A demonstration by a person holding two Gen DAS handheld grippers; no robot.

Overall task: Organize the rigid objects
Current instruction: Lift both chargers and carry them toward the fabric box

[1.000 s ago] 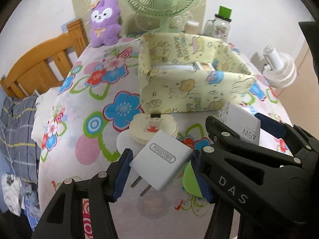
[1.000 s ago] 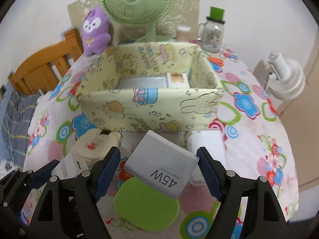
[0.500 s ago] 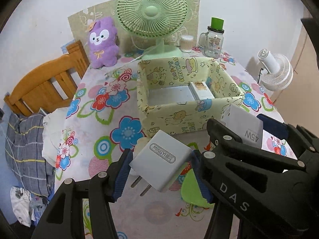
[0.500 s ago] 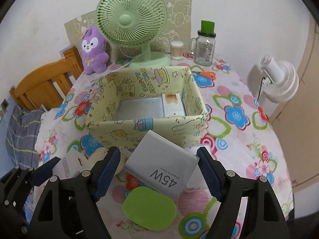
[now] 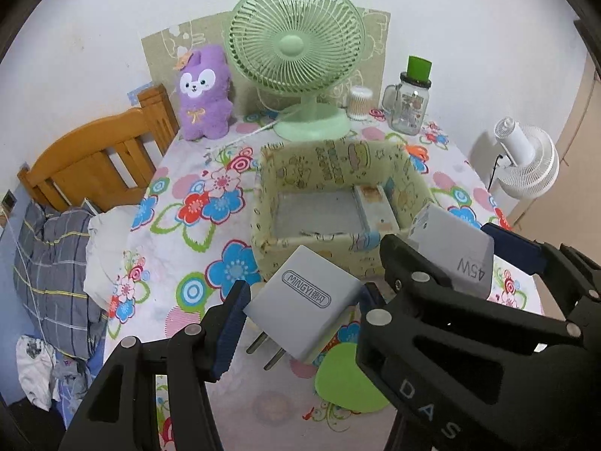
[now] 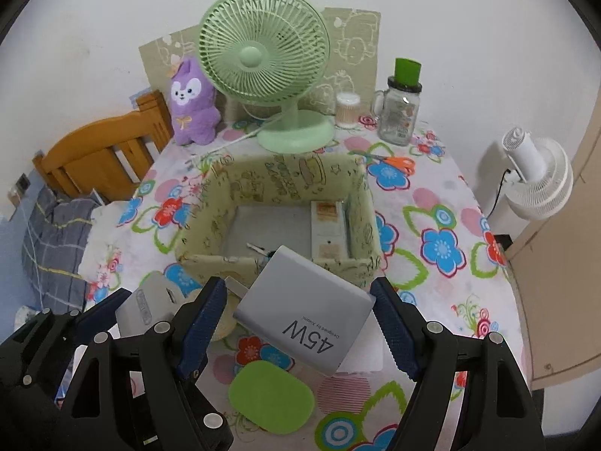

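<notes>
Over the last second both tongs have risen and drawn back from the bench (image 6: 443, 195), so the fabric storage box (image 5: 330, 188), which filled the view a moment ago, now sits lower and farther off, with its whole interior open to sight. That reads as the lift being done and the carry toward the box begun. The left tongs (image 5: 300, 312) are clenched on the white MINGYI plug charger (image 5: 306, 302), its two prongs pointing down and toward the camera. The right tongs (image 6: 300, 310) grip the white 45W charger (image 6: 304, 317) across its width, held aloft near the box's front wall. Inside the box a flat rectangular carton (image 6: 328, 227) lies against the right wall, and something small and dark, too small to identify, shows at the front edge; the rest of the floor is bare. Left on the flowered cloth are a green oval pad (image 6: 272, 398) and a round cream case (image 6: 225, 323) partly hidden behind the fingers. Both chargers probably go into the box next.
</notes>
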